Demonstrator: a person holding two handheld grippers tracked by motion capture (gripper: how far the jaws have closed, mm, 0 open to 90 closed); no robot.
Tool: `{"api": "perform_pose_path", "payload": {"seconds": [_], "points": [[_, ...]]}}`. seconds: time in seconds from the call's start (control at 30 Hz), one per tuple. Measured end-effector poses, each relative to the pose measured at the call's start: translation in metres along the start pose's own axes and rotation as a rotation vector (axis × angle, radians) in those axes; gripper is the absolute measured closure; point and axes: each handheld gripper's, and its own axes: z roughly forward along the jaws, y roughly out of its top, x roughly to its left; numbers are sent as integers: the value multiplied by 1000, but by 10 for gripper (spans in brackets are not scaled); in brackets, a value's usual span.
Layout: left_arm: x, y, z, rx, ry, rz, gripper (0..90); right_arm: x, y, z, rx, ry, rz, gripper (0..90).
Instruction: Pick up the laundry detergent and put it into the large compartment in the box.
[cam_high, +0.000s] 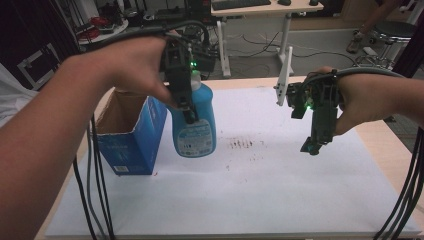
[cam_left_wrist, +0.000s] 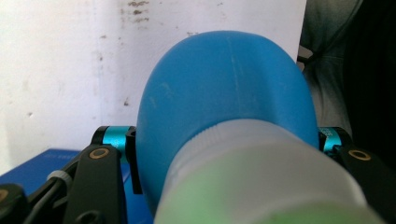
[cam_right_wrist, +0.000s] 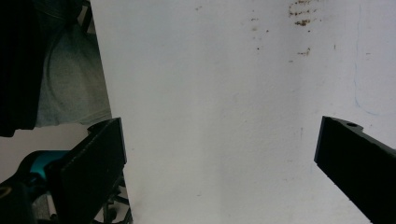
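Observation:
My left gripper (cam_high: 189, 114) is shut on a blue bottle (cam_high: 196, 131) with a pale cap and a printed label, held in the air just right of the blue carton (cam_high: 136, 134). In the left gripper view the blue bottle (cam_left_wrist: 224, 107) and its pale cap sit between the jaws, which press on both its sides. My right gripper (cam_high: 312, 147) hangs over the right part of the white sheet (cam_high: 260, 195), pointing down. In the right gripper view its jaws stand wide apart with bare white sheet (cam_right_wrist: 219, 121) between them.
The open-topped blue carton stands at the left edge of the sheet. Small reddish stains (cam_high: 242, 144) mark the sheet's middle. Black cables (cam_high: 95, 200) trail down at both sides. A desk (cam_high: 265, 7) and a stool (cam_high: 392, 32) stand beyond the table.

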Motion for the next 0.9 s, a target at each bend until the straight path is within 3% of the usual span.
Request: {"api": "perform_pose_path", "payload": {"seconds": [0.43, 0.57, 0.9], "points": [[11, -30, -51, -44, -5, -98, 398, 0, 3, 0, 1, 2, -7, 11], [15, -43, -63, -71, -27, -140, 398, 0, 6, -2, -9, 1, -8, 12], [27, -68, -78, -40, 6, -247, 398, -1, 7, -4, -13, -7, -2, 12]]}}
